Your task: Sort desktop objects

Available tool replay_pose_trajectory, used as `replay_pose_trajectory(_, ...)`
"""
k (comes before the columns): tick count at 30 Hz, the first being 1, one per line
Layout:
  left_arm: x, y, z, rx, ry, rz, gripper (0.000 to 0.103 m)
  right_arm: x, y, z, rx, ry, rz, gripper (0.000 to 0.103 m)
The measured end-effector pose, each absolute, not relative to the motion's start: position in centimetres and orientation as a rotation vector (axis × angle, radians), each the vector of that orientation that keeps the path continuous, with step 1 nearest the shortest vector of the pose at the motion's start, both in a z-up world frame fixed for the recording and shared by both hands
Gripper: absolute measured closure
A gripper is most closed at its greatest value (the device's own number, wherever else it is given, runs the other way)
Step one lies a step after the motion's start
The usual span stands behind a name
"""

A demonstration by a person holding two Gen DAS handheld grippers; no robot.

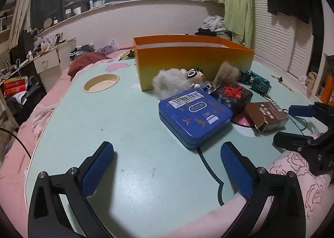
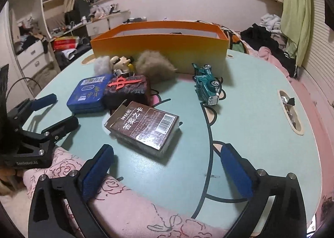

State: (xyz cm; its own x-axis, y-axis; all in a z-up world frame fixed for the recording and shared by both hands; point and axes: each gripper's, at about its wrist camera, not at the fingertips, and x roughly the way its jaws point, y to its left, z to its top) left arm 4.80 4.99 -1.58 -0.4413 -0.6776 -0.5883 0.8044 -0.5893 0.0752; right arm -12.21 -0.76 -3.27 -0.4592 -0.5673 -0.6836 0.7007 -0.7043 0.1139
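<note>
An orange box (image 1: 194, 58) (image 2: 158, 47) stands open-topped at the back of the mint lap table (image 1: 117, 129) (image 2: 246, 116). In front of it lie two fluffy keychain toys (image 1: 169, 84) (image 2: 154, 66), a blue tin (image 1: 194, 115) (image 2: 88, 94), a dark box with a red emblem (image 1: 232, 94) (image 2: 126, 88), a brown card box (image 1: 266, 116) (image 2: 145, 128) and a teal toy car (image 1: 255, 81) (image 2: 206, 85). My left gripper (image 1: 167, 164) (image 2: 54, 108) is open over bare tabletop, just short of the tin. My right gripper (image 2: 167, 167) (image 1: 292, 125) is open, just short of the brown box, nothing between its pads.
A round cup hole (image 1: 101, 84) sits at the table's left and a slot (image 2: 290, 110) with foil wrappers at its right. Pink bedding (image 2: 129, 208) lies under the near edge. Cluttered shelves and drawers stand to the left, clothes to the right.
</note>
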Motion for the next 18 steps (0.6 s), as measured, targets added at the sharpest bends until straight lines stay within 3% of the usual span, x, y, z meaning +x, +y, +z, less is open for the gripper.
replay_pose_trajectory(18, 4.47, 5.45, -1.49, 0.727, 0.259, -2.107, 0.001, -11.98, -0.77, -3.15, 0.928, 0.234, -2.175, 0.0)
